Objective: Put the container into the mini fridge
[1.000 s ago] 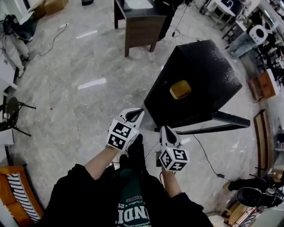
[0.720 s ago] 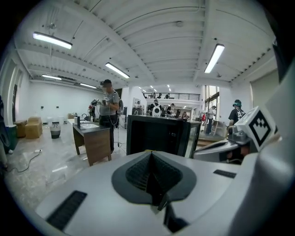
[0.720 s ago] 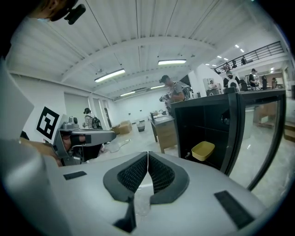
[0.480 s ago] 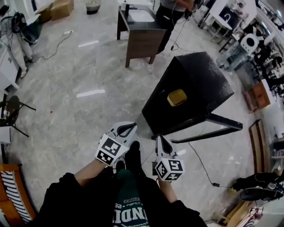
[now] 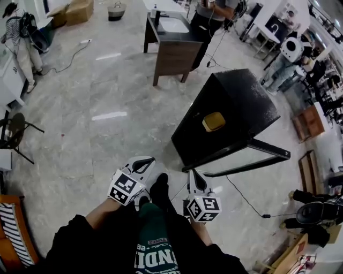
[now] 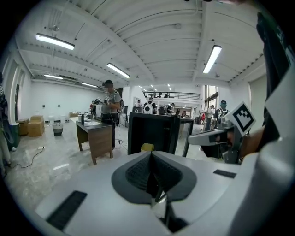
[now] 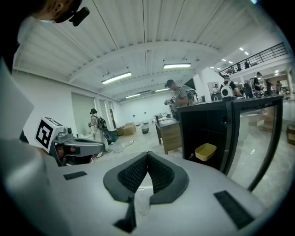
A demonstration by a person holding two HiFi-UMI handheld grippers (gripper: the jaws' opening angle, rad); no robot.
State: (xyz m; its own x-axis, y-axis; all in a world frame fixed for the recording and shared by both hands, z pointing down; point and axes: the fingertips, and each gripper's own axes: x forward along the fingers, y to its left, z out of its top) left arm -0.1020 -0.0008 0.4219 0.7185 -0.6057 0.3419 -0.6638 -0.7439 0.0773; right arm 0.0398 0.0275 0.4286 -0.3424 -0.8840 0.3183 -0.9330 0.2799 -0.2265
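Note:
The black mini fridge (image 5: 236, 107) stands on the floor with its glass door (image 5: 252, 155) swung open to the right. A yellow container (image 5: 213, 121) sits inside it on a shelf; it also shows in the left gripper view (image 6: 146, 147) and the right gripper view (image 7: 205, 151). My left gripper (image 5: 143, 161) and right gripper (image 5: 194, 174) are held close to my body, well short of the fridge. Both are shut and hold nothing, as the left gripper (image 6: 151, 156) and right gripper (image 7: 147, 156) show in their own views.
A wooden desk (image 5: 174, 45) stands beyond the fridge with a person (image 5: 209, 10) behind it. A cable (image 5: 244, 200) runs over the floor right of the door. A black chair (image 5: 13, 134) is at the left, cardboard boxes (image 5: 77, 10) far back.
Both grippers have drawn back toward my body and away from the fridge. The fridge looks farther off, the container still inside it.

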